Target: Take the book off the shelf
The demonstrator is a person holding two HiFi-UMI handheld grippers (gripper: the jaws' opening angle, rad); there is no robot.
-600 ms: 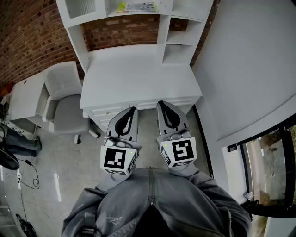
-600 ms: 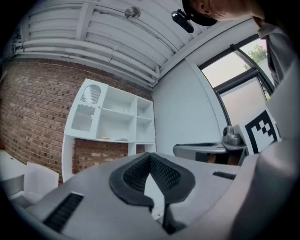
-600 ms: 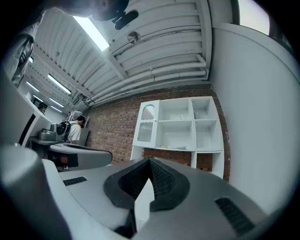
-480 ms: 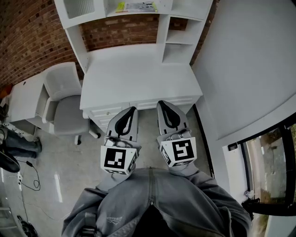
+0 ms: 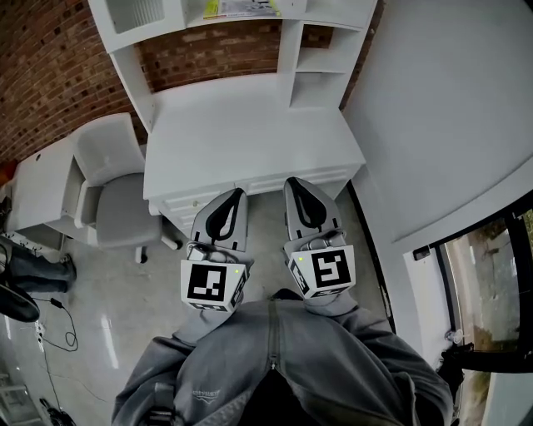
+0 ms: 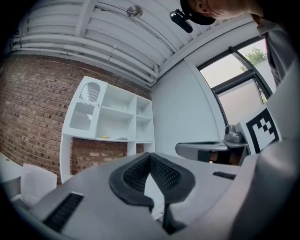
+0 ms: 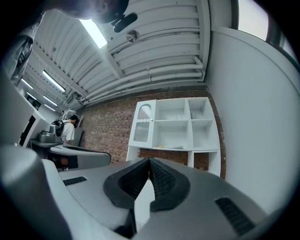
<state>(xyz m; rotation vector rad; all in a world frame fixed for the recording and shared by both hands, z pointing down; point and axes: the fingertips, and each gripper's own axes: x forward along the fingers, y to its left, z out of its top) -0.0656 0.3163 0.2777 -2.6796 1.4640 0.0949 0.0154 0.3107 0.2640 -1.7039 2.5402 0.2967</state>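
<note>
Left gripper (image 5: 236,198) and right gripper (image 5: 294,183) sit closed and empty near the body; reaching the book (image 5: 241,8) on the far shelf (image 5: 250,22) likely comes next.

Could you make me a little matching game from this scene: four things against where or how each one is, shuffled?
Things:
1. book
2. chair
3. desk
4. left gripper

Place or state:
A. jaws shut, nothing between them
B. on the floor, to the desk's left
C. lying on a shelf above the desk
D. has drawers, backs onto the brick wall

Pairs: 1-C, 2-B, 3-D, 4-A.
</note>
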